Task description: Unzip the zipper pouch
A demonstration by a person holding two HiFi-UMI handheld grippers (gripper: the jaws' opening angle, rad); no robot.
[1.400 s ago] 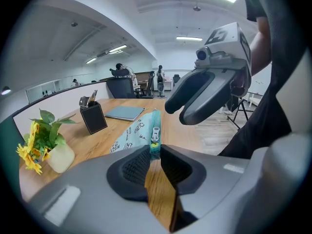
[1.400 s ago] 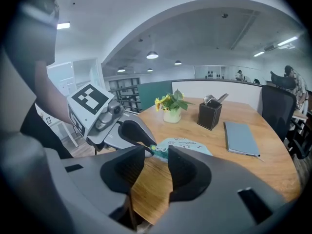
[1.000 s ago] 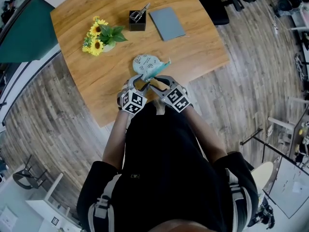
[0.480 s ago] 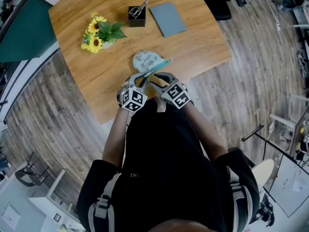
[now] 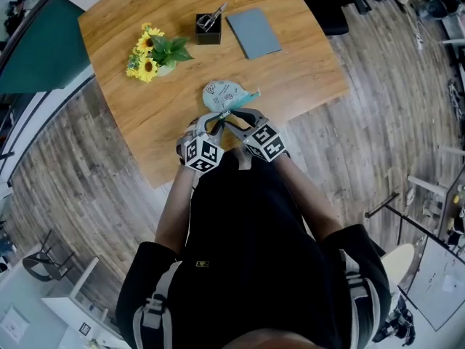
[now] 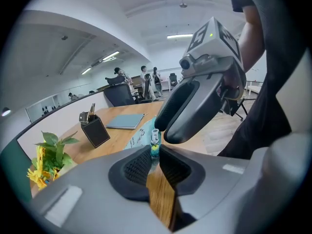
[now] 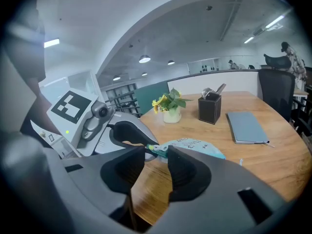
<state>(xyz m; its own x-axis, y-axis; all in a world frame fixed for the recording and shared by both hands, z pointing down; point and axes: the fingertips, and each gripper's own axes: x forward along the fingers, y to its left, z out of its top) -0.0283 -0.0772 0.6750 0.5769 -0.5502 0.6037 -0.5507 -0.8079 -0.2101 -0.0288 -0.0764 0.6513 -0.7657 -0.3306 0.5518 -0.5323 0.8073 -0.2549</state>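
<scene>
The pale blue printed zipper pouch (image 5: pixel 227 95) lies near the table's front edge, and its teal corner (image 5: pixel 251 93) sticks up. Its small white-and-green zipper pull (image 6: pixel 155 143) sits between the tips of my left gripper (image 6: pixel 155 152), whose jaws have just been closing and now pinch it. From the right, my right gripper (image 7: pixel 157 154) is shut on the pouch's near end (image 7: pixel 163 152) right beside the pull. In the head view, the left gripper (image 5: pixel 218 117) and right gripper (image 5: pixel 234 116) meet tip to tip at that end.
On the wooden table (image 5: pixel 305 86) stand a pot of sunflowers (image 5: pixel 149 55), a black pen holder (image 5: pixel 207 29) and a grey notebook (image 5: pixel 253 33), all beyond the pouch. The person stands at the table's front edge. Chairs and people are far behind.
The left gripper's jaws have narrowed from wide apart to a pinch on the zipper pull. Both hands and the pouch stay where they were.
</scene>
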